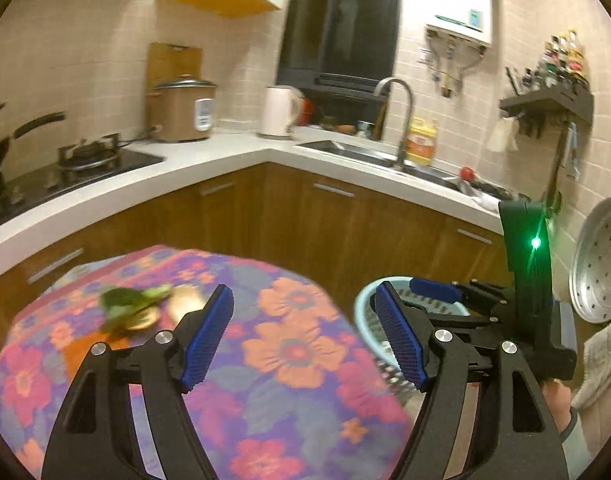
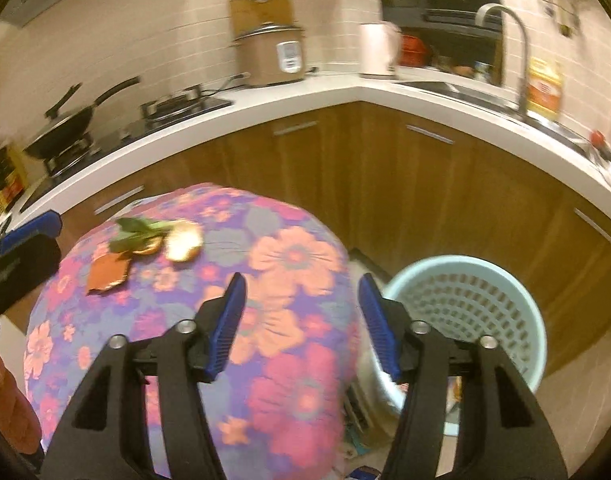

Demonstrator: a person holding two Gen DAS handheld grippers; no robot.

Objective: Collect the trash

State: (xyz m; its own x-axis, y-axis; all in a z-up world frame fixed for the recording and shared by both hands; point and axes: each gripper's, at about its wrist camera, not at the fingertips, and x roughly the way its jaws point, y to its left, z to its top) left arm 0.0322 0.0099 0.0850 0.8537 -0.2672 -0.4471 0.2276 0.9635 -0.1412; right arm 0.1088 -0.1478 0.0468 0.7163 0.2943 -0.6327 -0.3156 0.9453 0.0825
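Vegetable scraps (image 2: 141, 230) lie stalk toward peel (image 2: 183, 244); both grippers (image 1: 305, 336) (image 2: 301, 322) released, empty.

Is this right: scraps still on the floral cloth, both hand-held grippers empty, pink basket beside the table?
Wrong on colour only. The basket beside the table is light blue, as the right wrist view shows. The scraps do lie on the floral cloth, and the left hand-held gripper and right hand-held gripper are empty.

Open, empty right claw (image 2: 301, 320) over floral tablecloth (image 2: 289, 392), scraps (image 2: 153, 240) beyond, bin (image 2: 465, 304) at right.
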